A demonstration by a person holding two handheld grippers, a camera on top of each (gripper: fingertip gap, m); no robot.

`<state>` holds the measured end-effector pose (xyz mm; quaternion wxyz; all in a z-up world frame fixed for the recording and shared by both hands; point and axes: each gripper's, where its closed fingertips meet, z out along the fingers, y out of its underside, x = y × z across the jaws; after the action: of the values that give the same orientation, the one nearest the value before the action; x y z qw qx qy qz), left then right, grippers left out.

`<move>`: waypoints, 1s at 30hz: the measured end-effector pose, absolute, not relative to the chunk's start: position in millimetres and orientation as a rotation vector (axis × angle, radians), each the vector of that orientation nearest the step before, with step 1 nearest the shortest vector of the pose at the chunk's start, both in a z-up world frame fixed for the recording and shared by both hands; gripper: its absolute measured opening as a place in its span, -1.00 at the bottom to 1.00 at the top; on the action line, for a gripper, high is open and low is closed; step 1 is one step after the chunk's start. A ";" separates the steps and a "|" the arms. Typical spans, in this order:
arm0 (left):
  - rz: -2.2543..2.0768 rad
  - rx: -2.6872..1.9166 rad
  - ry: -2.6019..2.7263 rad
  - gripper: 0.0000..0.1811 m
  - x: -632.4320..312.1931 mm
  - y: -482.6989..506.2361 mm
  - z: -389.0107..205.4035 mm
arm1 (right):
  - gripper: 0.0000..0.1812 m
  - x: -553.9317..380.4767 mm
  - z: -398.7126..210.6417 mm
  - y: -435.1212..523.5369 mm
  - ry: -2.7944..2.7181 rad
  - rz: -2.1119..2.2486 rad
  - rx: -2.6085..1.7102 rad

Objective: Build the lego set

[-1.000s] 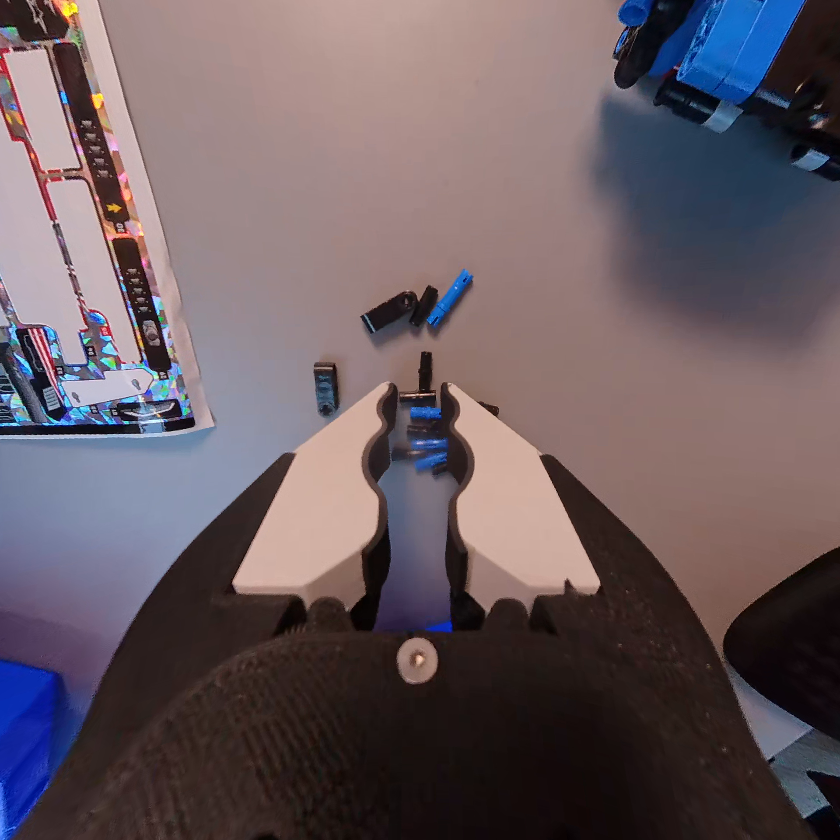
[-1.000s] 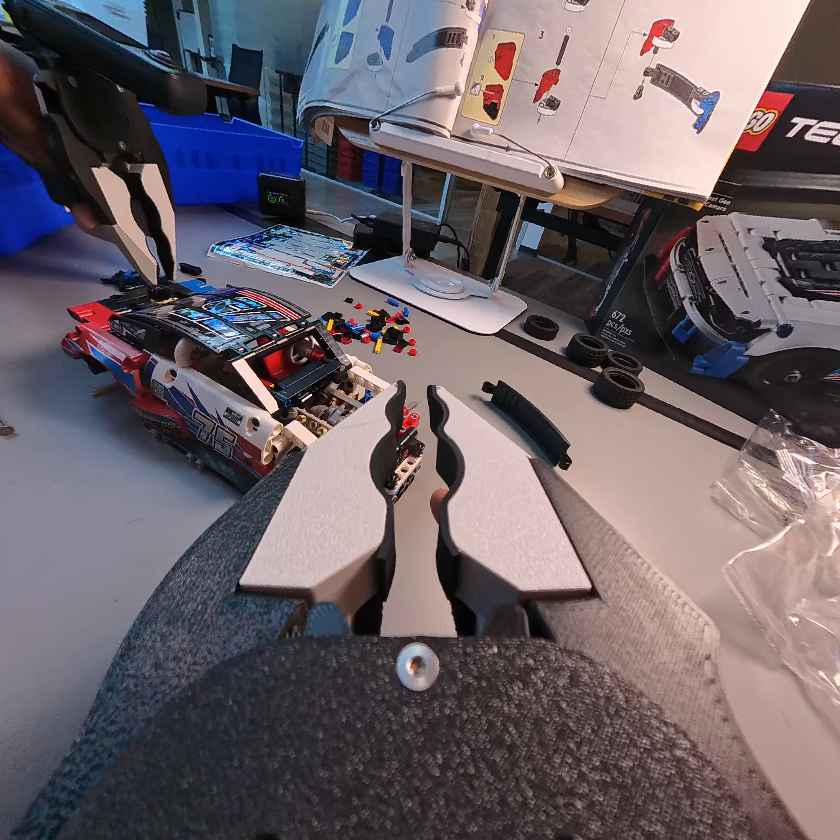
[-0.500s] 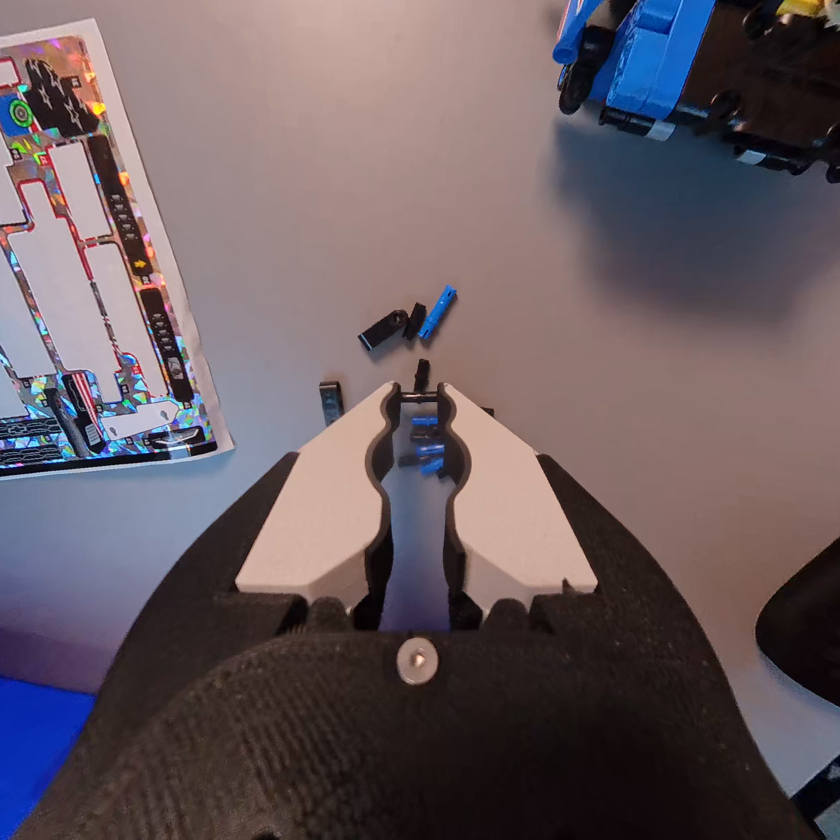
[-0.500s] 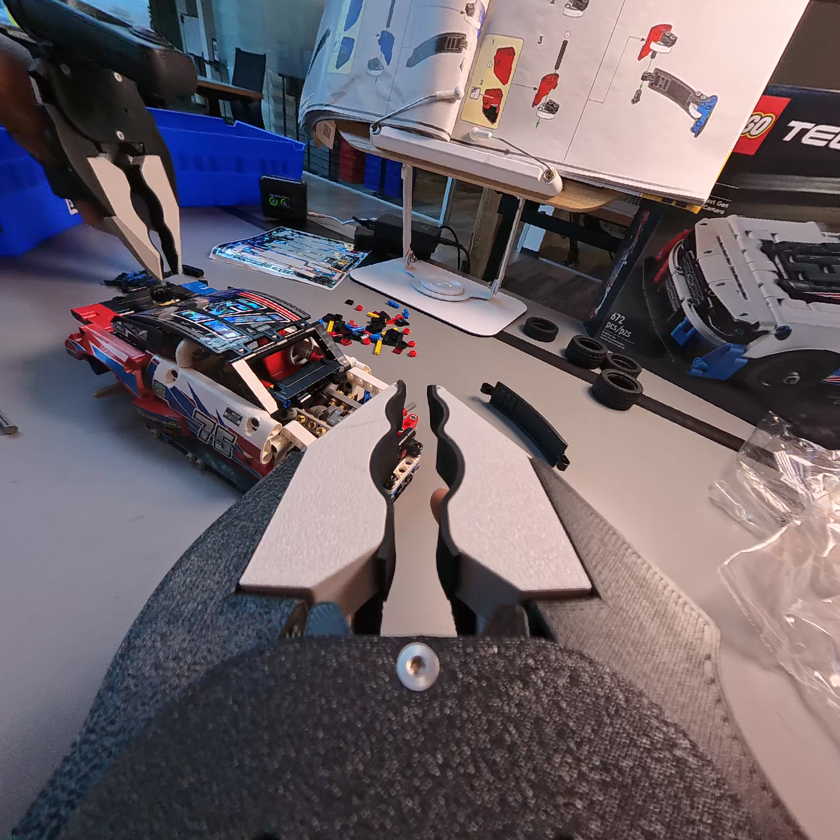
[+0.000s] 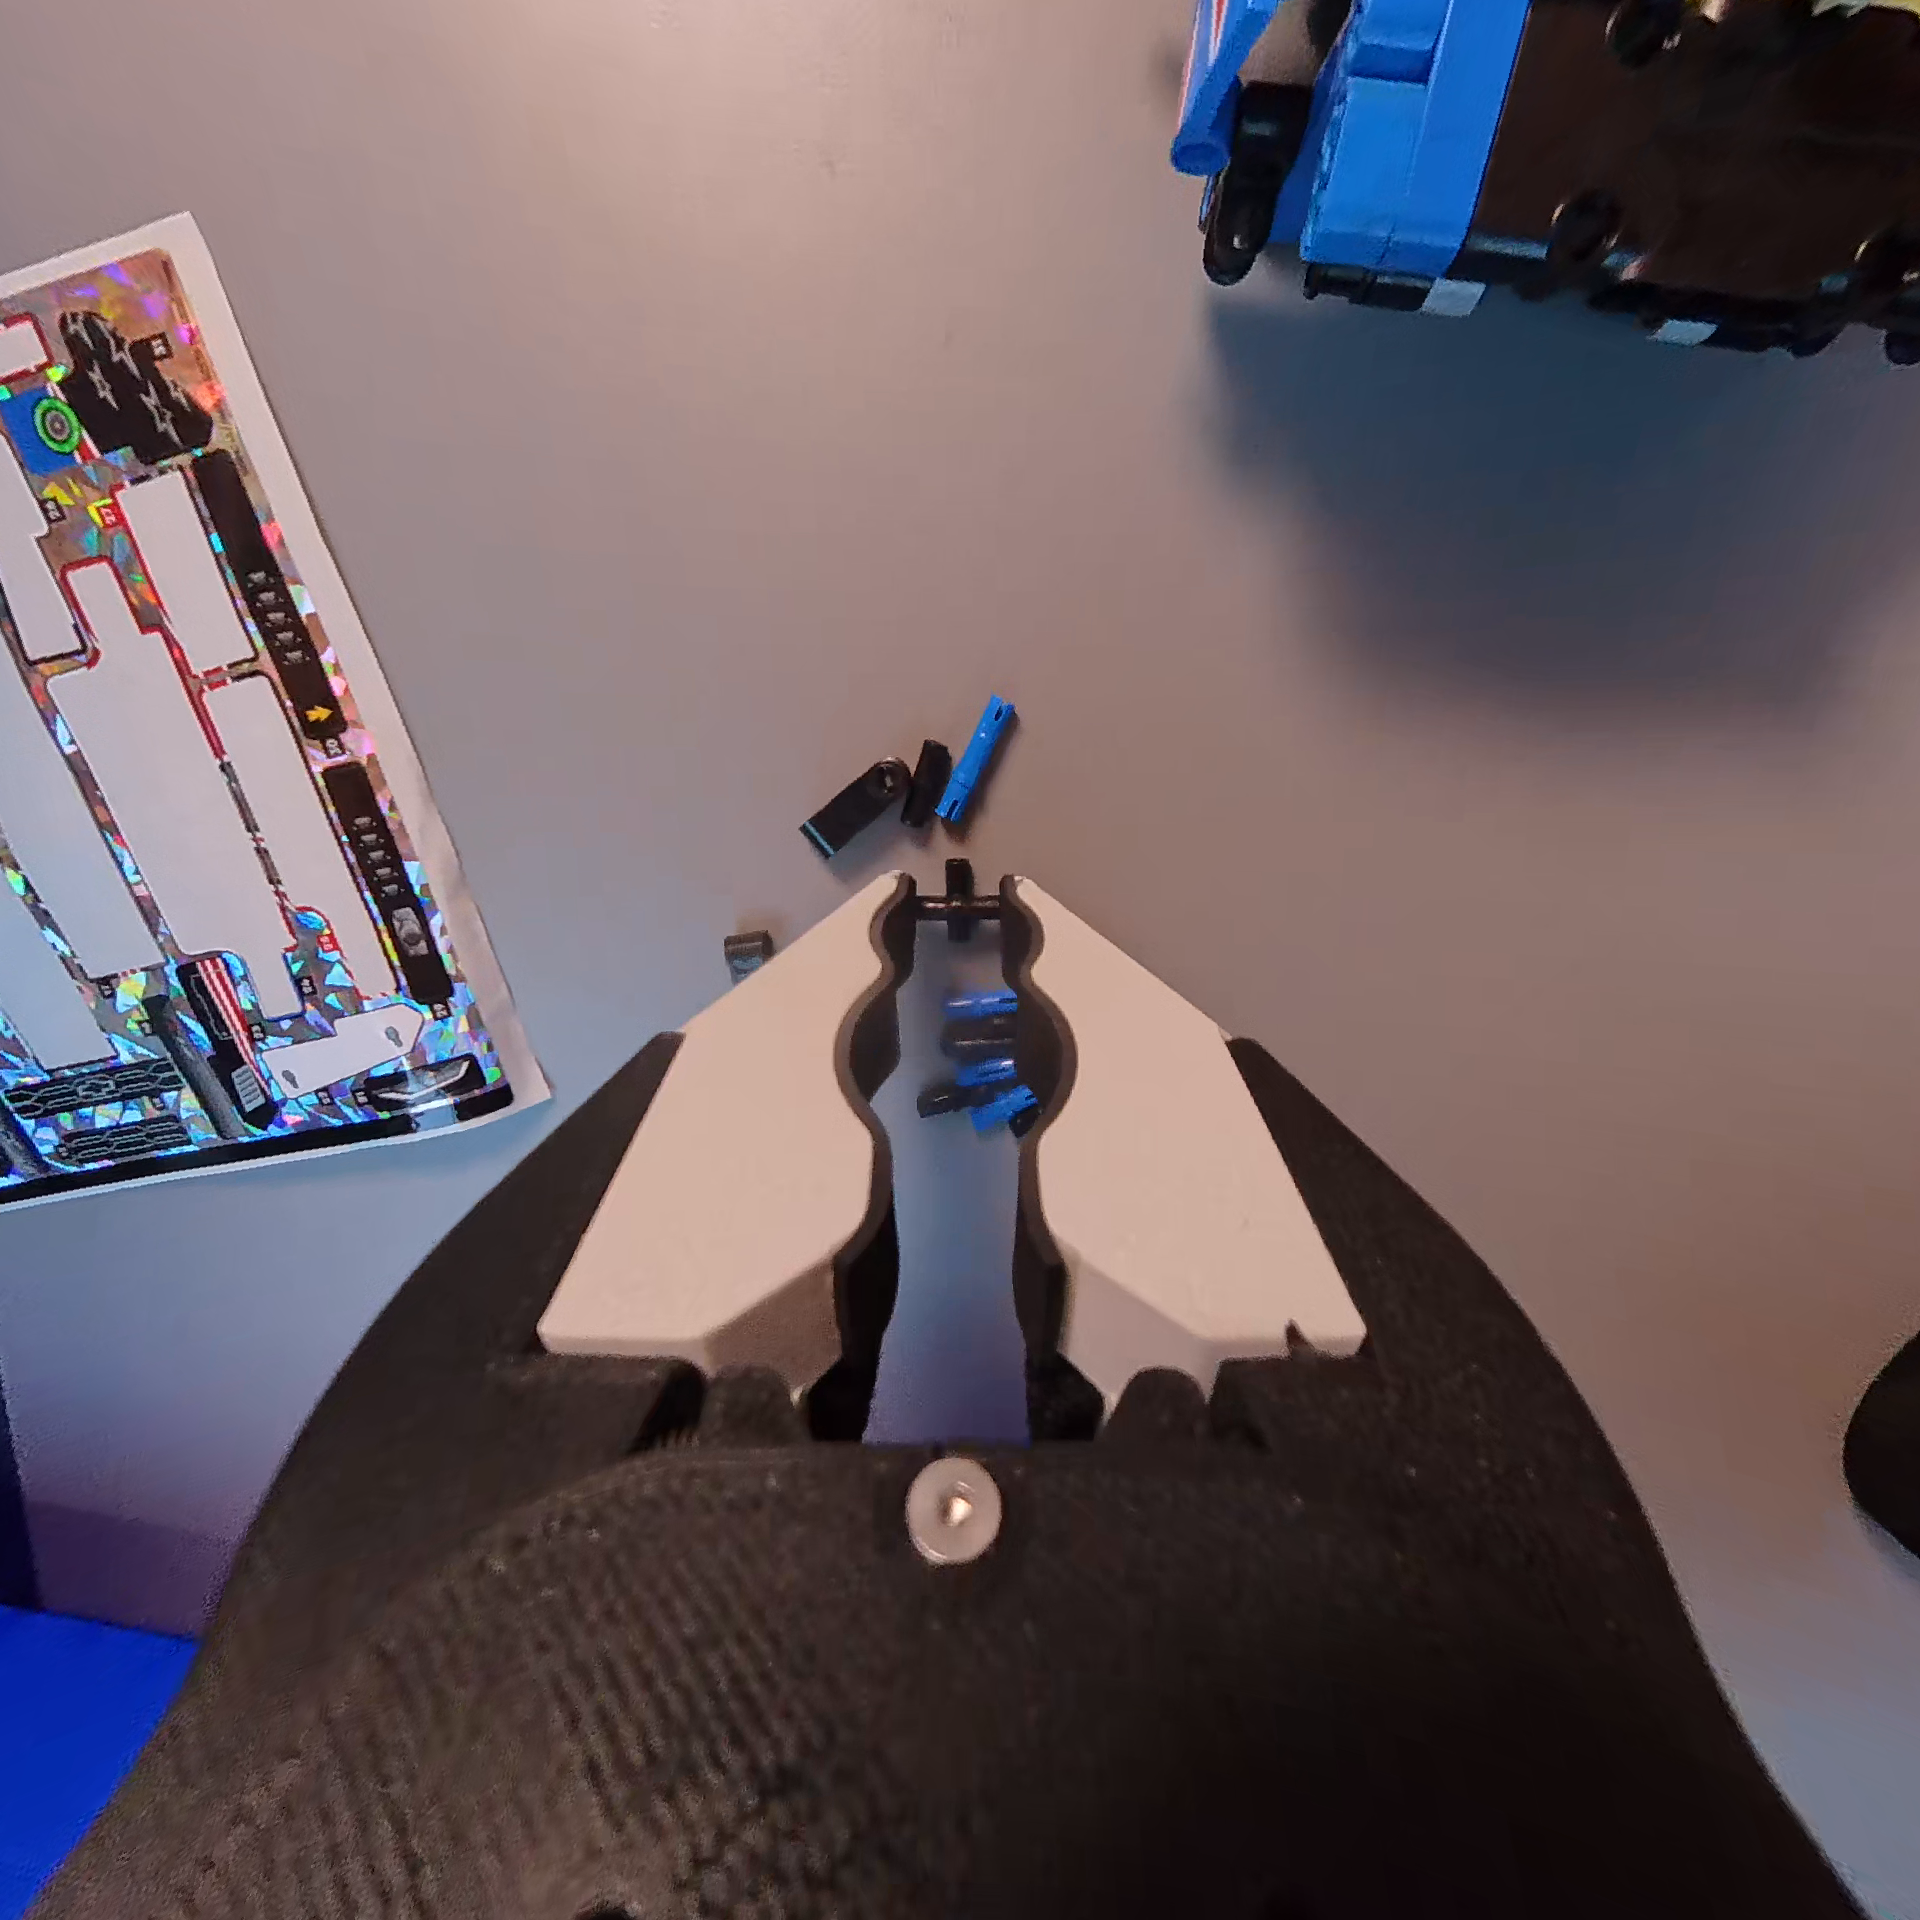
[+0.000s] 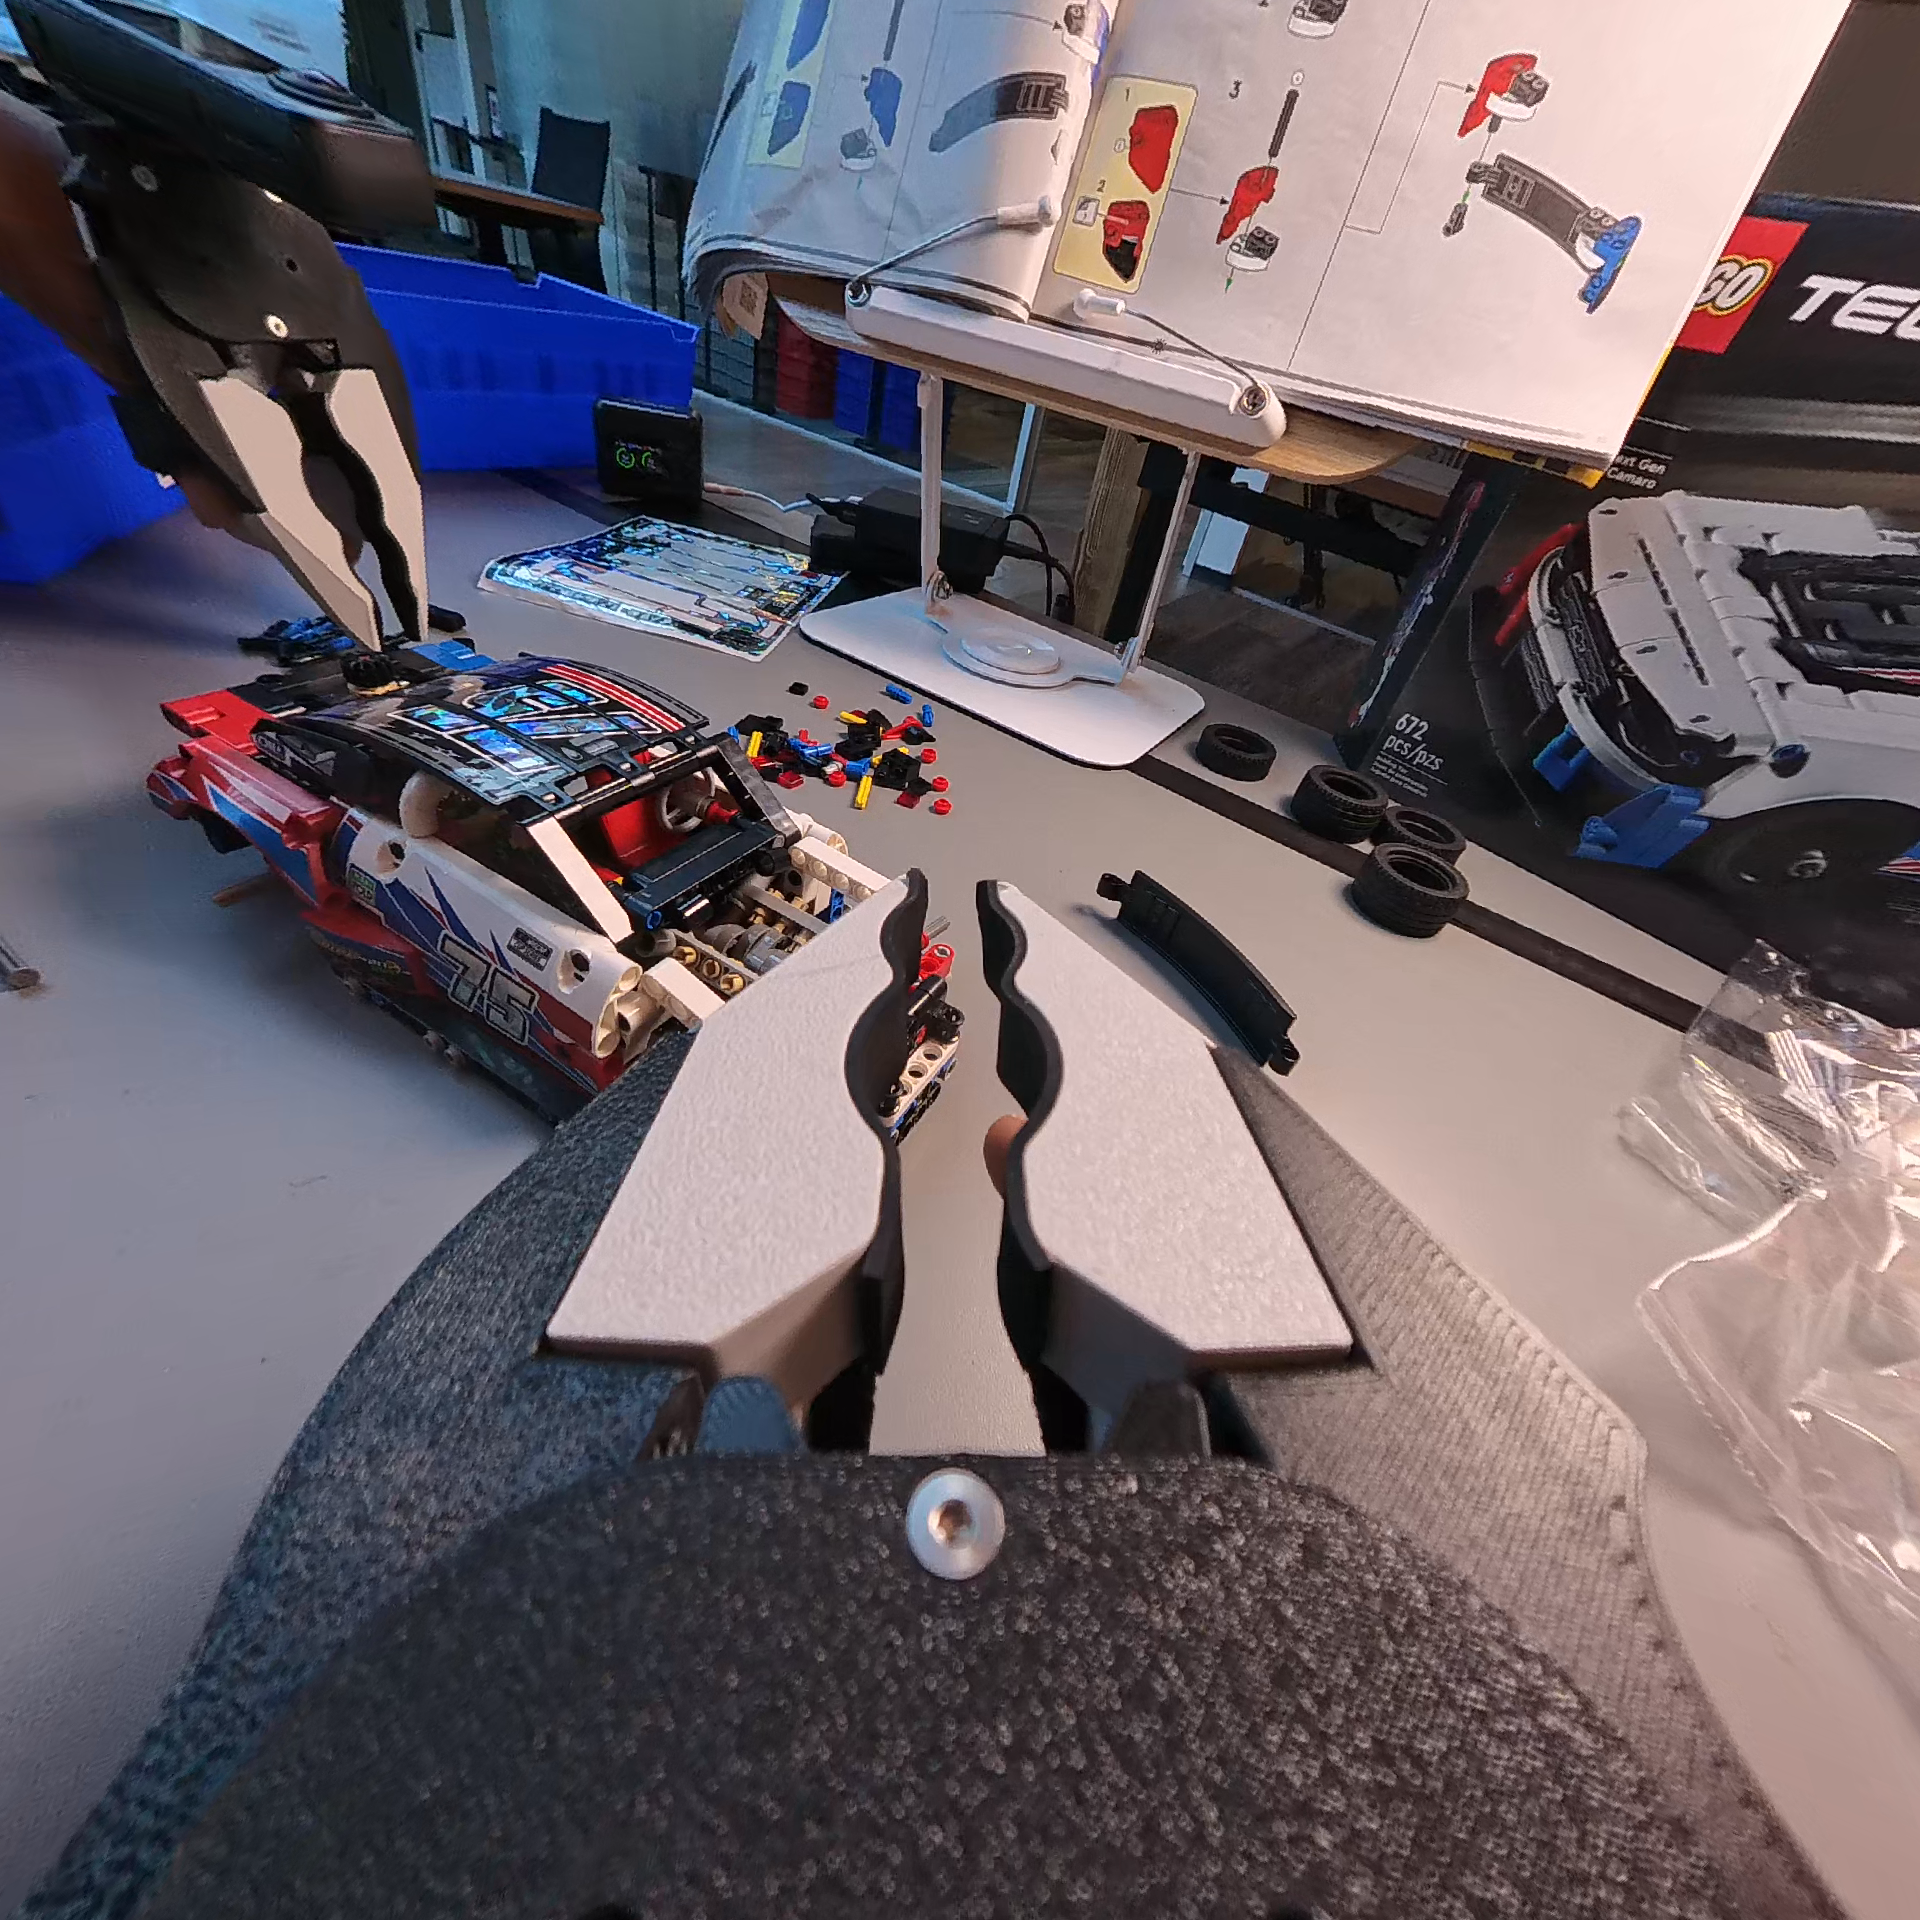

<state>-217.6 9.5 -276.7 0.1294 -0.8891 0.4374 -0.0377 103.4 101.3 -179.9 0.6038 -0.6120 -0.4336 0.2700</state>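
Fingertips of the left hand-held gripper [image 5: 958, 906] pinch a thin black pin [image 5: 958, 904] crosswise, clamped on it above the grey tabletop [image 5: 727, 416]. Below, between its fingers, lies a small cluster of blue and black pins [image 5: 982, 1060]. Just ahead of the tips sit a black connector [image 5: 854, 802] and a blue pin [image 5: 977, 761]; further left lies the holographic sticker sheet [image 5: 187, 748], and far ahead to the right a blue corner of the lego car [image 5: 1392, 156] shows.

The right hand-held gripper [image 6: 951, 904] hangs with its fingers slightly apart, holding nothing. Its left finger overlaps the car's open front [image 6: 727, 935]. A curved black piece [image 6: 1195, 966] lies just right of the tips, four tyres [image 6: 1392, 842] beyond, loose small parts [image 6: 852, 748] ahead, and the instruction booklet [image 6: 1351, 156] stands on a stand above.
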 end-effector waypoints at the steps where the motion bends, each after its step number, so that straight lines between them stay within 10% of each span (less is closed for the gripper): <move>1: -0.100 -2.571 1.292 -0.85 -217.6 9.5 -276.8 | -0.92 103.6 -179.9 101.5 -1.003 0.625 -1.417; 30: -0.188 -2.702 0.956 -0.75 -228.6 3.8 -281.2 | -0.91 104.9 -181.2 102.9 -1.006 0.627 -1.422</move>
<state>-228.6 3.8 -281.2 0.1344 -0.9322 0.3299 -0.0647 104.9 102.9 -181.2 0.6012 -0.6139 -0.4340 0.2706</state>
